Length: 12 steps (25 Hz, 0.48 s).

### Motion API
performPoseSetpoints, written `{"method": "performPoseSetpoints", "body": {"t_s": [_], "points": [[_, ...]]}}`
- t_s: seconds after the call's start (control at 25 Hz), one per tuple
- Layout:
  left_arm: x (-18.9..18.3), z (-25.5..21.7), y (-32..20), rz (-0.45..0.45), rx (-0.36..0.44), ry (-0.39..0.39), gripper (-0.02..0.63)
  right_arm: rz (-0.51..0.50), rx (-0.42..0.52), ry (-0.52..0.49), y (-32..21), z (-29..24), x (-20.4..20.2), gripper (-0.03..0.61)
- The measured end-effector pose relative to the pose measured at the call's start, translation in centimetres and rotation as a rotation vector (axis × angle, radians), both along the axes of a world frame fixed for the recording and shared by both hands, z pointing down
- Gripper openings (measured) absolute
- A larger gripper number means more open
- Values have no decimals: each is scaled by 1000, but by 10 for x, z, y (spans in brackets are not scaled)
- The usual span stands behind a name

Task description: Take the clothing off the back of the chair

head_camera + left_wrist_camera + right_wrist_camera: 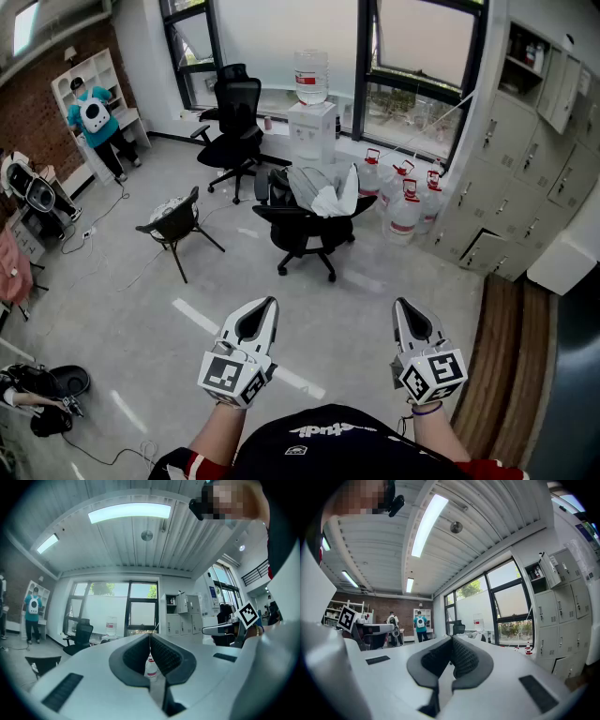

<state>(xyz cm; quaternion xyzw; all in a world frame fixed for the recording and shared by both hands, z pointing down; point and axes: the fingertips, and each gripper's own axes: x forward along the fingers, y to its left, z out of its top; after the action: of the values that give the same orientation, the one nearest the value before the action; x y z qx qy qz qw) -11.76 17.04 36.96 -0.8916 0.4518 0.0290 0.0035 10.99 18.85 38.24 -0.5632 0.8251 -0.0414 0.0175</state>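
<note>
The task looks unstarted: the grey clothing [317, 187] hangs over the back of the black chair [298, 225] in the upper middle of the head view, well apart from the left tool [266, 304] and right tool [403, 306], both closed on nothing near the bottom, so approach, grip and lift-off all remain.

Grey clothing [314, 185] drapes over the black chair [302, 230] at centre frame, hiding its backrest. At lower left, the frame's edge cuts off a person [21, 398].
</note>
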Motion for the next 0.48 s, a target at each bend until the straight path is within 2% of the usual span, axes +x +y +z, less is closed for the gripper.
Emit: {"method": "performPoseSetpoints", "body": {"t_s": [0.48], "points": [[2,-2,2,0,-3,-5,25,-5,-3,4,2,-3,0,5]]}}
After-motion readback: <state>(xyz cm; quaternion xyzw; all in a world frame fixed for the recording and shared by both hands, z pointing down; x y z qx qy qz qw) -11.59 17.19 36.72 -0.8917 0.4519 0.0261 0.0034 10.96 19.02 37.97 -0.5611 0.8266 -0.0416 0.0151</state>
